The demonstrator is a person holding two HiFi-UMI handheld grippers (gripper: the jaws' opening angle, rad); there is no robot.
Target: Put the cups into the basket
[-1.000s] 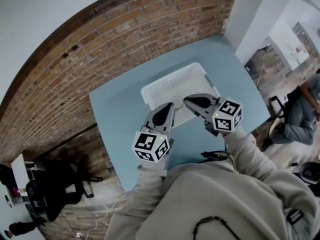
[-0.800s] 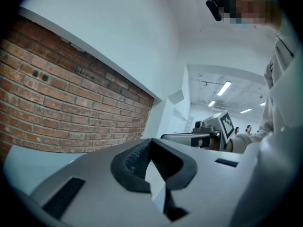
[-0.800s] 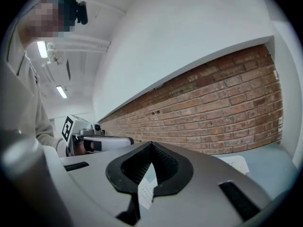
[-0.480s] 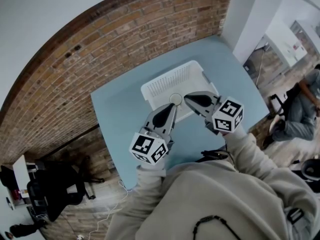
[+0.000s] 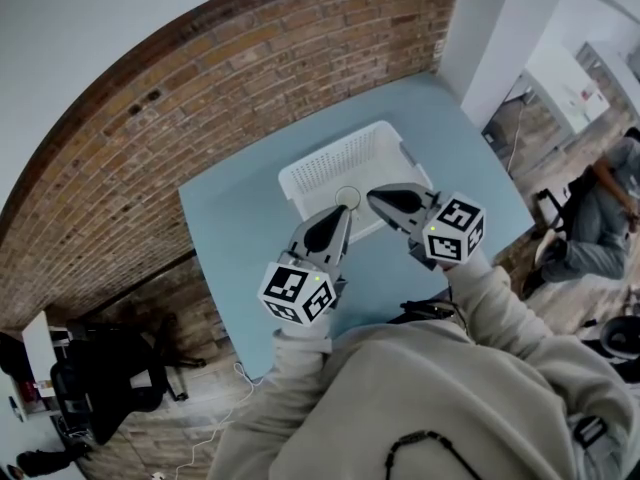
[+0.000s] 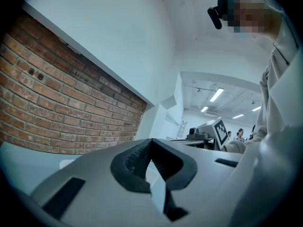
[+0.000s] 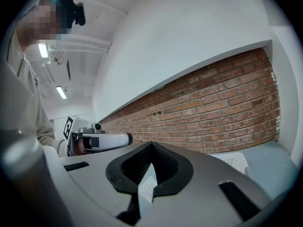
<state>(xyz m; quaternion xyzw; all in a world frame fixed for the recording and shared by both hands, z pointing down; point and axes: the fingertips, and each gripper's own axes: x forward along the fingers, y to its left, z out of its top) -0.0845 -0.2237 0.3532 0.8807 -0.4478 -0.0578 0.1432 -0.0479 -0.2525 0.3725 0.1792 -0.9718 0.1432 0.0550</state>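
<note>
White basket on the blue table, far of centre. One small round cup shows at the basket's near side, apparently inside it. I see no other cup on the table, so I judge the task close to finished. The left gripper and right gripper each have their jaws pressed together with nothing pinched. The cup lies just beyond both tips, between them. I cannot tell whether either tip touches it.
</note>
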